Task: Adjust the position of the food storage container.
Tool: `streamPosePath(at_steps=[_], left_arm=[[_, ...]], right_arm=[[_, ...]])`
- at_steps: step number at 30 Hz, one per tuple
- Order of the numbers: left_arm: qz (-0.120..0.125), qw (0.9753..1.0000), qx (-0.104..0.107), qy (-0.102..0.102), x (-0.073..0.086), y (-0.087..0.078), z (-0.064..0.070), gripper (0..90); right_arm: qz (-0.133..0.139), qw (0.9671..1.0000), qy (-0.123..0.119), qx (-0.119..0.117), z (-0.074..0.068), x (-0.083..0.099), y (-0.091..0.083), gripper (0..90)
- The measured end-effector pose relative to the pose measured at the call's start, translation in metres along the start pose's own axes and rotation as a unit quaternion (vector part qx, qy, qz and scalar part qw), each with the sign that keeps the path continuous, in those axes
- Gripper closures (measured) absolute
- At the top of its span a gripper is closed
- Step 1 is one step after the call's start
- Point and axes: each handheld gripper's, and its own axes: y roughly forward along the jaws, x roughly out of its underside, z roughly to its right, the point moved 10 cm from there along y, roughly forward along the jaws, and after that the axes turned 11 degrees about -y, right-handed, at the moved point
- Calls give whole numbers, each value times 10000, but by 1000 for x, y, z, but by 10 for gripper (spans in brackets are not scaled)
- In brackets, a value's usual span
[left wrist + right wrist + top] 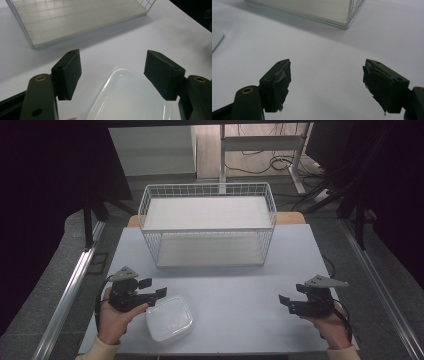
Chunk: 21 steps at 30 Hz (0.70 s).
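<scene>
A person sits at a white table (240, 290) holding a black two-jaw gripper in each hand. The left gripper (152, 287) has its jaws spread wide, and a white, lidded plastic container (169, 318) lies flat on the table just below and ahead of them. Seen from the left gripper view, the container (130, 97) sits between the two open jaws but lower down, and I cannot tell whether either jaw touches it. The right gripper (286, 303) is also spread wide, gripping nothing, with bare table in front of it and the container well off to its side. Beyond both grippers, on the far half of the table, stands a white wire basket rack (207, 222) with two shelves, both bare. By the look of it the work has barely begun: the container is not yet gripped or lifted, and if it is meant for the rack, the grasp, the carry and the placing all remain.
</scene>
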Motion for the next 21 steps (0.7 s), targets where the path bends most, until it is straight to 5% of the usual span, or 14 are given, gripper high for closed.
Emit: streamPosePath(at_steps=[16,21], left_arm=[[-193,9992,-251,-225,26,-26,-27,386],[-330,9982,-346,-348,43,-36,-38,542]], right_arm=[[-159,9998,-23,70,0,4,3,229],[-180,9998,-7,87,1,5,3,230]])
